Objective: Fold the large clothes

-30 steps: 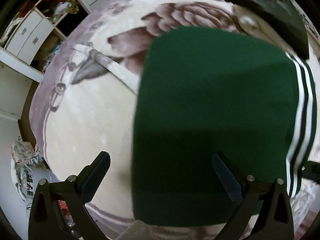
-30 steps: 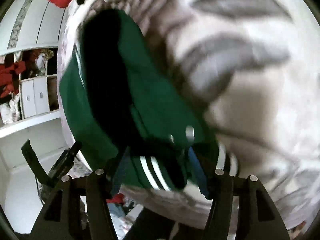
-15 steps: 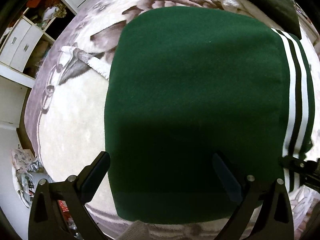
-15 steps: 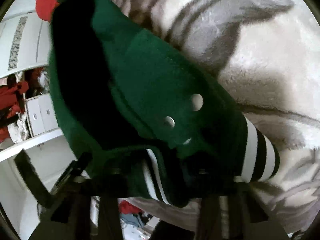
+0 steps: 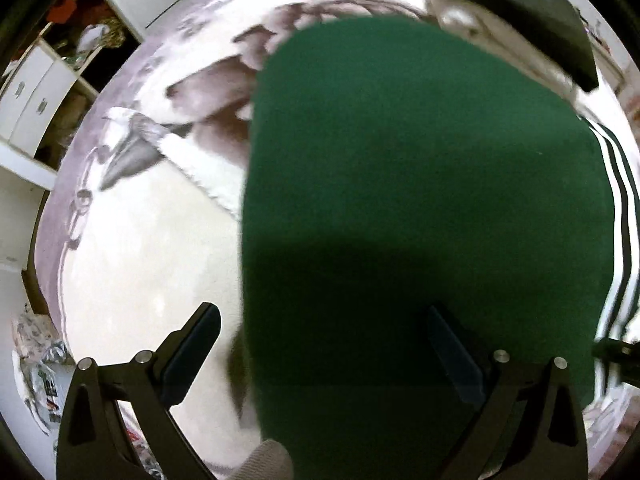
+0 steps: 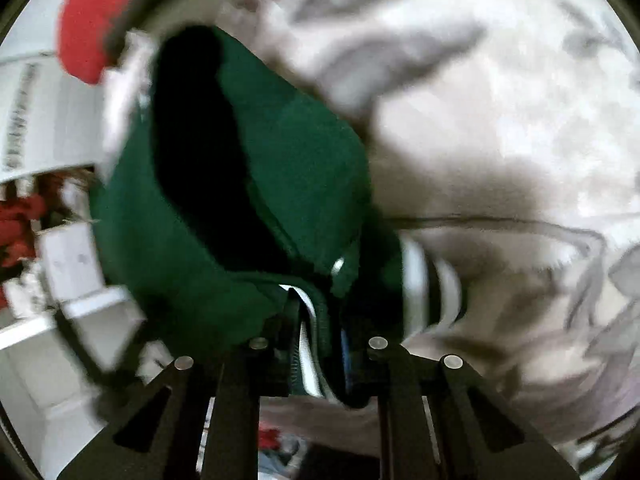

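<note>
A dark green garment with white and black striped trim lies folded on a pale patterned rug. My left gripper is open just above its near left edge, one finger over the rug and one over the cloth. In the right wrist view the green garment hangs bunched in front of the camera. My right gripper is shut on its striped edge; a striped cuff hangs beside it.
White drawers and shelves stand at the far left. A dark garment lies on the rug beyond the green one. A red cloth lies at the far end. Clutter sits at the rug's left edge.
My right gripper has closed tight on the striped edge and pulled it up and across. In the left view the green garment shifted to the right; my left gripper stayed open.
</note>
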`<act>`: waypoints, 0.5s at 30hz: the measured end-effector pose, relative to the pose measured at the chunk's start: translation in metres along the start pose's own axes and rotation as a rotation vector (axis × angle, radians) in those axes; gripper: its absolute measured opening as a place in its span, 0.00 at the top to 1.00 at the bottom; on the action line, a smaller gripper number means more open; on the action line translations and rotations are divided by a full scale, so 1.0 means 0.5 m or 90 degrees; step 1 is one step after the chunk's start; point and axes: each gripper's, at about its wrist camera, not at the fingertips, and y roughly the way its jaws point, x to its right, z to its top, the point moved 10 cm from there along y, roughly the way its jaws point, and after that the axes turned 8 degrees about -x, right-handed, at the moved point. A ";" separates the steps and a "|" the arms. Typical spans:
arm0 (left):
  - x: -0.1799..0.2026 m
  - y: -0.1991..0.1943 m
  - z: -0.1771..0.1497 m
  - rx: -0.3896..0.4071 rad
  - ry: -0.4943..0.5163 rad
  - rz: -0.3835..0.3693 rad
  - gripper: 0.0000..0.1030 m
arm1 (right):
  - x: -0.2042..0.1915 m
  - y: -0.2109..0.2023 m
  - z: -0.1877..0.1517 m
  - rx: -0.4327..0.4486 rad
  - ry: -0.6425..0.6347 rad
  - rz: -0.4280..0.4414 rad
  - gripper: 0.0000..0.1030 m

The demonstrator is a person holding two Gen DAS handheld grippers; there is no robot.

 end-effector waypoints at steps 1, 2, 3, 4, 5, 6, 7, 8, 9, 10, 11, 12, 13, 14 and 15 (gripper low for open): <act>0.004 -0.001 0.002 0.006 0.008 0.003 0.00 | 0.002 0.002 0.002 -0.015 0.006 0.013 0.76; 0.006 -0.005 0.005 0.013 0.014 0.010 0.00 | -0.003 -0.005 0.002 -0.029 0.004 0.025 0.73; 0.005 -0.009 0.007 0.018 0.018 0.015 0.00 | -0.014 -0.025 -0.002 -0.039 -0.010 0.031 0.68; 0.005 -0.010 0.009 0.019 0.022 0.020 0.00 | -0.018 -0.048 -0.001 -0.025 -0.020 0.023 0.63; 0.004 -0.010 0.009 0.017 0.024 0.021 0.00 | -0.021 -0.077 -0.001 -0.002 -0.029 0.010 0.60; 0.004 -0.009 0.008 0.015 0.023 0.018 0.00 | -0.028 -0.108 0.000 0.020 -0.039 0.001 0.53; 0.002 -0.008 0.008 0.013 0.019 0.011 0.00 | -0.044 -0.140 0.002 0.044 -0.052 0.011 0.47; 0.000 -0.006 0.007 0.011 0.014 0.006 0.00 | -0.061 -0.163 0.006 0.062 -0.064 0.028 0.45; -0.002 -0.005 0.006 0.008 0.008 0.001 0.00 | -0.084 -0.176 0.020 0.076 -0.078 0.045 0.43; -0.002 -0.005 0.005 0.006 0.002 -0.002 0.00 | -0.109 -0.182 0.032 0.081 -0.098 0.064 0.38; -0.001 -0.004 0.005 0.006 -0.002 -0.004 0.00 | -0.133 -0.177 0.045 0.079 -0.120 0.082 0.37; -0.002 -0.004 0.005 0.006 -0.004 -0.003 0.00 | -0.146 -0.172 0.071 0.073 -0.133 0.085 0.37; -0.002 -0.004 0.005 0.005 -0.006 -0.001 0.00 | -0.159 -0.152 0.101 0.055 -0.140 0.079 0.37; -0.004 -0.004 0.004 0.005 -0.009 -0.001 0.00 | -0.168 -0.118 0.123 0.033 -0.137 0.068 0.37; -0.004 -0.006 0.003 0.005 -0.010 -0.001 0.00 | -0.183 -0.082 0.138 0.010 -0.133 0.054 0.37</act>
